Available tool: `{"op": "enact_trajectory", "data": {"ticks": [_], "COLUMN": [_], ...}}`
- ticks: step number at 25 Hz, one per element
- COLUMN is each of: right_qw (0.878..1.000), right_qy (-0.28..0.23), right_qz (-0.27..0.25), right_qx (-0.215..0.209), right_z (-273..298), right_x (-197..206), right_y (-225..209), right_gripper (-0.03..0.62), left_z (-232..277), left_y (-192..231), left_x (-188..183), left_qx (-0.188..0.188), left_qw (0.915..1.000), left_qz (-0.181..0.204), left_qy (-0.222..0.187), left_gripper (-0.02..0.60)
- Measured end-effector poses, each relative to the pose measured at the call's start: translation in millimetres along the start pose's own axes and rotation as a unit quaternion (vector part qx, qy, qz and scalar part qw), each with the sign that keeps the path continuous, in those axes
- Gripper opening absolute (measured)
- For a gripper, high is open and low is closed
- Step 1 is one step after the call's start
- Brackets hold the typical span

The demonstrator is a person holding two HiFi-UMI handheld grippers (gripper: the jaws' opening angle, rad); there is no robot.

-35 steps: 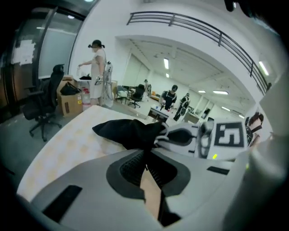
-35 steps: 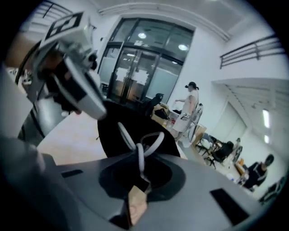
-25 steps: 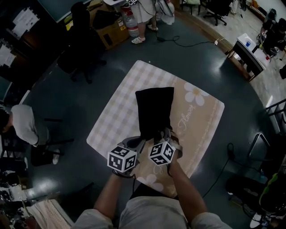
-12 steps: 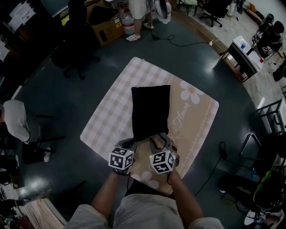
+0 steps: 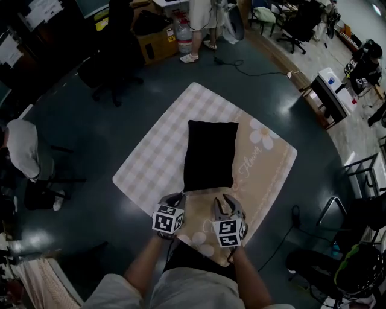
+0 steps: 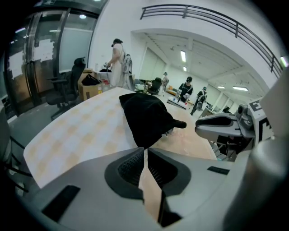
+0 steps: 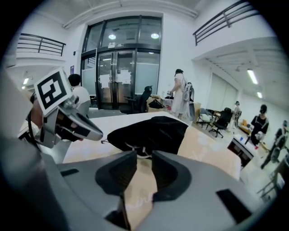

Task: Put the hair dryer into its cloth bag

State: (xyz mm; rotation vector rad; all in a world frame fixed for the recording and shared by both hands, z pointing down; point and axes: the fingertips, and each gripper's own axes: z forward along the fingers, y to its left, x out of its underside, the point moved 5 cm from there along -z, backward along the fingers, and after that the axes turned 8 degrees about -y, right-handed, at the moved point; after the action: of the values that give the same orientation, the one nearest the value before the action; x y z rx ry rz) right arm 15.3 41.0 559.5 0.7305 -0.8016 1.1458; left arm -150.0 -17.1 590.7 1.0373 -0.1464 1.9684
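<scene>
A black cloth bag [image 5: 210, 154] lies flat and bulging on the checked mat [image 5: 151, 157]; the hair dryer itself is hidden. The bag's mouth faces me, with white drawstring [image 7: 135, 149] showing there. My left gripper [image 5: 178, 198] hovers just short of the bag's near left corner, shut, with nothing seen between its jaws [image 6: 145, 153]. My right gripper [image 5: 224, 201] hangs off the near right corner; its jaws stand apart and have just been closing, with only mat showing in the gap [image 7: 143, 160]. Neither gripper touches the bag [image 6: 146, 117].
The mat sits on a dark floor. People stand at the far side [image 5: 202, 18] by a cardboard box [image 5: 158, 42] and an office chair [image 5: 111, 66]. Another person sits at the left [image 5: 21, 148]. A cable [image 5: 253, 60] and a white table [image 5: 332, 84] lie to the right.
Both grippers have drawn back toward me from the bag's near end. The bag, held up at its mouth before, now lies flat and free. The right jaws have parted.
</scene>
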Motion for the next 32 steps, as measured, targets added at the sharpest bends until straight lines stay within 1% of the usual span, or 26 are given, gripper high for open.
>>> {"op": "enact_trajectory", "data": {"ticks": [2, 4, 5, 7, 9, 11, 14, 17, 20, 22, 25, 29, 32], "right_qw": [1.0, 0.999, 0.998, 0.997, 0.996, 0.994, 0.99, 0.986, 0.981, 0.978, 0.972, 0.964, 0.96], "right_qy": [-0.019, -0.042, -0.05, -0.064, -0.078, -0.098, -0.129, -0.158, -0.184, -0.201, -0.229, -0.262, -0.277], "right_qz": [0.0, -0.013, -0.021, -0.03, -0.027, -0.017, -0.002, 0.017, 0.03, 0.034, 0.033, 0.017, 0.016], "right_qx": [0.004, -0.016, -0.026, -0.035, -0.035, -0.04, -0.048, -0.053, -0.052, -0.051, -0.048, -0.041, -0.037], "right_z": [-10, -11, -14, -27, -44, -59, -88, -119, -150, -170, -203, -243, -266], "right_x": [-3, -10, -15, -22, -23, -29, -41, -49, -55, -58, -65, -78, -84], "right_y": [4, 13, 17, 22, 22, 23, 27, 28, 25, 25, 26, 27, 22], "right_gripper": [0.077, 0.047, 0.039, 0.031, 0.026, 0.023, 0.018, 0.015, 0.015, 0.015, 0.015, 0.015, 0.015], "left_z": [-11, -25, -33, -45, -52, -64, -92, -116, -139, -153, -174, -200, -211], "left_y": [-6, -8, -10, -24, -43, -58, -81, -105, -133, -152, -176, -206, -229], "left_x": [6, 7, 7, 6, 6, 3, -4, -6, -10, -13, -14, -16, -19], "left_qx": [-0.011, -0.04, -0.053, -0.062, -0.063, -0.073, -0.093, -0.109, -0.114, -0.117, -0.121, -0.124, -0.125], "left_qw": [0.9998, 0.998, 0.9965, 0.9937, 0.9917, 0.9886, 0.9814, 0.9723, 0.9622, 0.9559, 0.9481, 0.9386, 0.9335], "left_qz": [-0.002, -0.012, -0.02, -0.027, -0.019, -0.009, -0.009, -0.012, -0.016, -0.008, 0.006, 0.009, 0.027], "left_qy": [-0.017, -0.047, -0.062, -0.089, -0.111, -0.131, -0.168, -0.206, -0.246, -0.269, -0.294, -0.322, -0.335], "left_gripper": [0.018, 0.017, 0.017, 0.015, 0.01, 0.008, 0.008, 0.008, 0.008, 0.008, 0.007, 0.008, 0.006]}}
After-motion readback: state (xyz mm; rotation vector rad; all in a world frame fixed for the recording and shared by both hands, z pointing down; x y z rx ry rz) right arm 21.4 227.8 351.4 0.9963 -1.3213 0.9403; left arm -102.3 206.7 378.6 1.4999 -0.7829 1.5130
